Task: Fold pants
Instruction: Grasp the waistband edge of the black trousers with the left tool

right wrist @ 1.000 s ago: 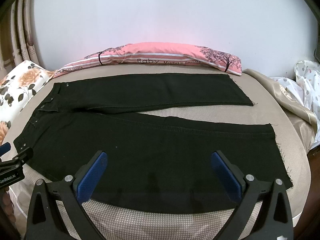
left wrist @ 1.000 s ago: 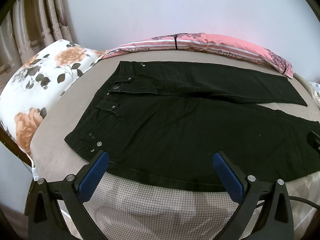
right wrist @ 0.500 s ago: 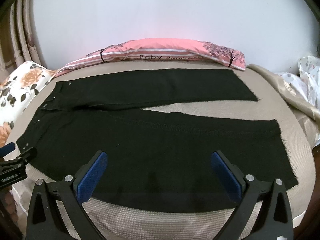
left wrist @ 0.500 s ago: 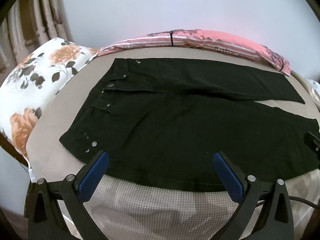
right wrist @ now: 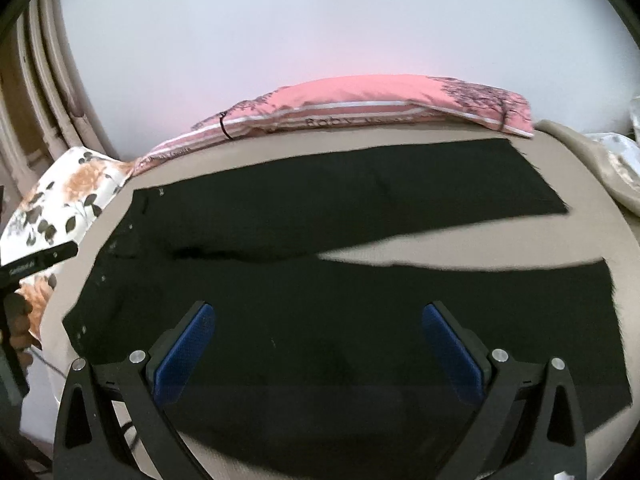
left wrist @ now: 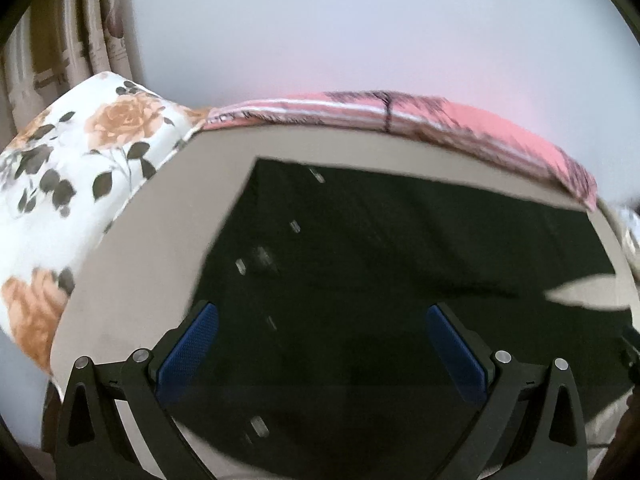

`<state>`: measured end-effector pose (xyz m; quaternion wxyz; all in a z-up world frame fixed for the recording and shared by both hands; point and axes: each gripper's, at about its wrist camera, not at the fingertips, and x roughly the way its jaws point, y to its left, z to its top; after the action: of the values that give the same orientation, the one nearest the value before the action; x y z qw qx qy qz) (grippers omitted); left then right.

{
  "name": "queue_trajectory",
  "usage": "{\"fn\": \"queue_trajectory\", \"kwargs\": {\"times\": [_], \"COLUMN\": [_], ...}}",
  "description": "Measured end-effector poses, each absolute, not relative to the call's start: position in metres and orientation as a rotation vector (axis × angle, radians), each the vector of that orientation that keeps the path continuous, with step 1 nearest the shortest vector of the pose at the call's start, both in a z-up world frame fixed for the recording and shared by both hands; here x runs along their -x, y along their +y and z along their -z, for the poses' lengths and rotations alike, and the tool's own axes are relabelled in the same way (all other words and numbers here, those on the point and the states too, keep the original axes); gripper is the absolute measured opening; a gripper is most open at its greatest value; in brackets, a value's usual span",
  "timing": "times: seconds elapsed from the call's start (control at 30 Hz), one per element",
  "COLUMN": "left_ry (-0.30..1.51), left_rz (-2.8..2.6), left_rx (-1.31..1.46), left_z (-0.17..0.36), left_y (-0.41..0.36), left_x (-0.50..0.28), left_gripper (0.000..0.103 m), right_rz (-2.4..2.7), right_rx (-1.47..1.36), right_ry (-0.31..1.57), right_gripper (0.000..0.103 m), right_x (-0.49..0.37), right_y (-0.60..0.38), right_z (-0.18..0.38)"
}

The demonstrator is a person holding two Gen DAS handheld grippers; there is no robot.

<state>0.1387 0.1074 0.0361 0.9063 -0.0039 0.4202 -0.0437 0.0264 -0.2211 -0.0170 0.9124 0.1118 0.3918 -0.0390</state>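
Black pants (right wrist: 320, 300) lie flat on the beige bed, waistband at the left, both legs stretching right with a wedge of bedding between them. The left wrist view is blurred and shows the waistband end of the pants (left wrist: 360, 280) with metal buttons. My left gripper (left wrist: 322, 348) is open and empty, over the pants near the waistband. My right gripper (right wrist: 318, 346) is open and empty, over the near leg. The left gripper's body shows in the right wrist view (right wrist: 36, 264) at the far left.
A floral pillow (left wrist: 72, 184) lies left of the waistband. A pink striped pillow (right wrist: 380, 108) lies along the wall behind the pants. Beige bedding (right wrist: 580, 184) rises at the right, and curtains (left wrist: 80, 32) hang at the far left.
Both grippers have moved forward and lower over the pants, which now fill more of each view. The left view is motion-blurred. Both grippers stay open.
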Motion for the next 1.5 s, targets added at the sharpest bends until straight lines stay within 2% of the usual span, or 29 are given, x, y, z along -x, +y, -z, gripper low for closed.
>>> {"fn": "queue_trajectory", "kwargs": {"times": [0.07,0.3,0.4,0.53,0.7,0.97,1.17,1.5], "left_ry": [0.866,0.946,1.0,1.067,1.104,1.127,1.115,1.226], "left_rz": [0.118,0.175,0.226,0.328,0.352,0.429,0.528,0.608], "left_rx": [0.027,0.27,0.4,0.621,0.68,0.663,0.628,0.542], "left_z": [-0.036,-0.013,0.005,0.039,0.068,0.084,0.074,0.095], "left_y": [0.123,0.181,0.197,0.219,0.23,0.231,0.22,0.193], "left_x": [-0.166,-0.269,-0.302,-0.34,-0.372,-0.392,-0.394,-0.414], "left_gripper": [0.098,0.072,0.068,0.053,0.044,0.042,0.029,0.029], "right_rz": [0.077,0.056,0.042,0.026,0.017,-0.003,-0.019,-0.031], "right_rx": [-0.22,-0.175,-0.165,-0.154,-0.138,-0.084,-0.105,-0.097], "right_ry": [0.817,0.85,0.894,0.938,0.953,0.961,0.977,0.961], "right_gripper": [0.103,0.103,0.103,0.103,0.103,0.103,0.103,0.103], "right_x": [-0.048,-0.11,-0.132,-0.161,-0.184,-0.212,-0.225,-0.243], "right_y": [-0.218,-0.196,-0.187,-0.174,-0.165,-0.152,-0.15,-0.151], "right_z": [0.016,0.025,0.04,0.058,0.067,0.075,0.083,0.084]}}
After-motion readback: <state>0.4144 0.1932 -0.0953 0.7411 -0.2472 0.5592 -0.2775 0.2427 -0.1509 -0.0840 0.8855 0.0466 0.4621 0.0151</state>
